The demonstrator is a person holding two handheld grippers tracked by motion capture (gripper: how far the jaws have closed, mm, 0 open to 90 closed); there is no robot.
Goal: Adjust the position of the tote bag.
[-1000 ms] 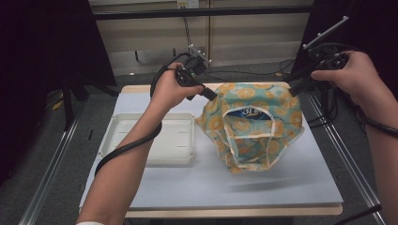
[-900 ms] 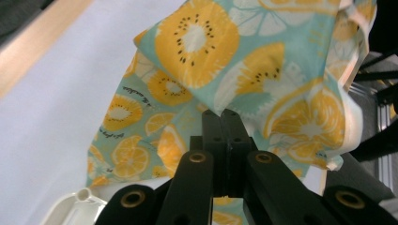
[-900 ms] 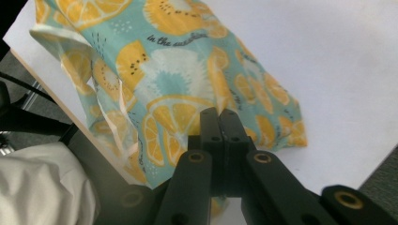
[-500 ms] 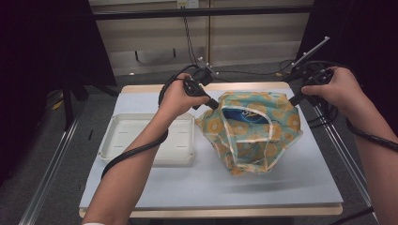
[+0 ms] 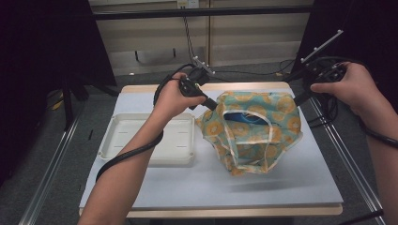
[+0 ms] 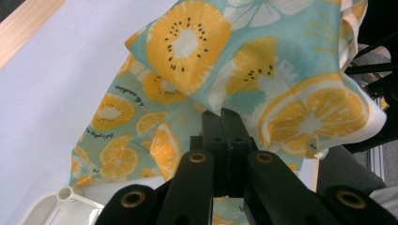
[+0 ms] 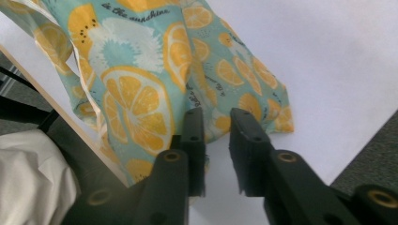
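A cloth bag (image 5: 256,133) printed with orange slices on teal rests on the white table (image 5: 187,187), with its mouth toward me and something blue inside. My left gripper (image 5: 211,104) is shut on the bag's upper left corner; in the left gripper view its jaws (image 6: 228,112) pinch the fabric (image 6: 187,42). My right gripper (image 5: 300,98) is at the bag's upper right corner. Its jaws (image 7: 217,117) have just been opening and stand apart, with the fabric (image 7: 136,93) beside them and not pressed.
A shallow white tray (image 5: 146,116) lies on the table left of the bag, under my left forearm. Metal frame rails run along both table sides. Cables trail from both grippers. Bare table lies in front of the bag.
The bag has sunk from its raised, stretched position toward the table. The right gripper's jaws have parted off the bag's corner. The left gripper keeps its hold.
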